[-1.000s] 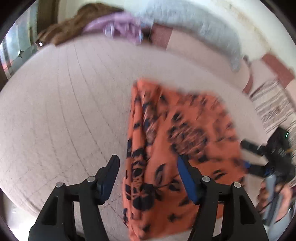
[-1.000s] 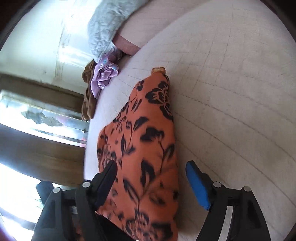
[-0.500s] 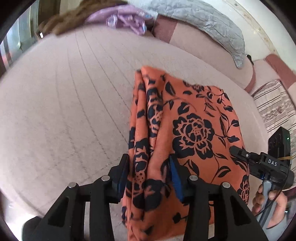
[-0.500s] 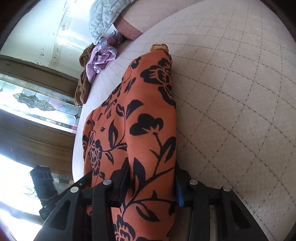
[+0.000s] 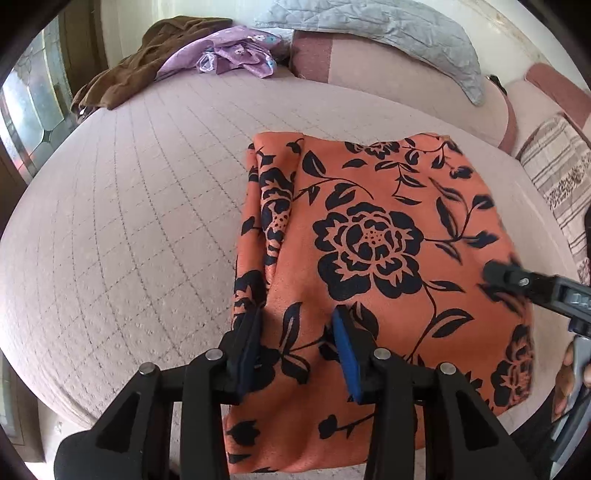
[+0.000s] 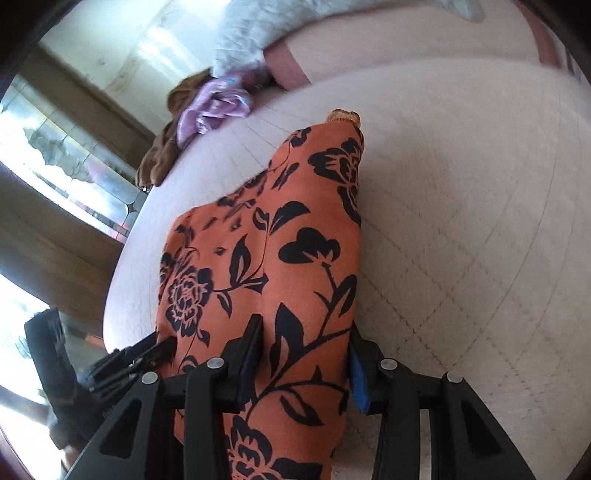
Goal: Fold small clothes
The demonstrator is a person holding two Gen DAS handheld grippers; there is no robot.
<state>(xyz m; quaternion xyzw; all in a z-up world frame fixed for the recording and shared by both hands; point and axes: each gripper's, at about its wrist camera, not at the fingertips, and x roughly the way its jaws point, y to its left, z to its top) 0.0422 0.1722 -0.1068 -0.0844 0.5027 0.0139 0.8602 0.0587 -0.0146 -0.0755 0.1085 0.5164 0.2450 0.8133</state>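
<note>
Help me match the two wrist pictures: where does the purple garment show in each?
Left wrist: purple garment at top, left of centre, between the brown garment and the grey quilt.
Right wrist: purple garment, blurred, upper left of centre, beside the brown garment.
Shared landmark: the orange floral cloth.

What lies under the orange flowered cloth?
The orange flowered cloth lies on the pale quilted bed cover, which shows all around it. Its folded layers hide whatever lies directly beneath.
</note>
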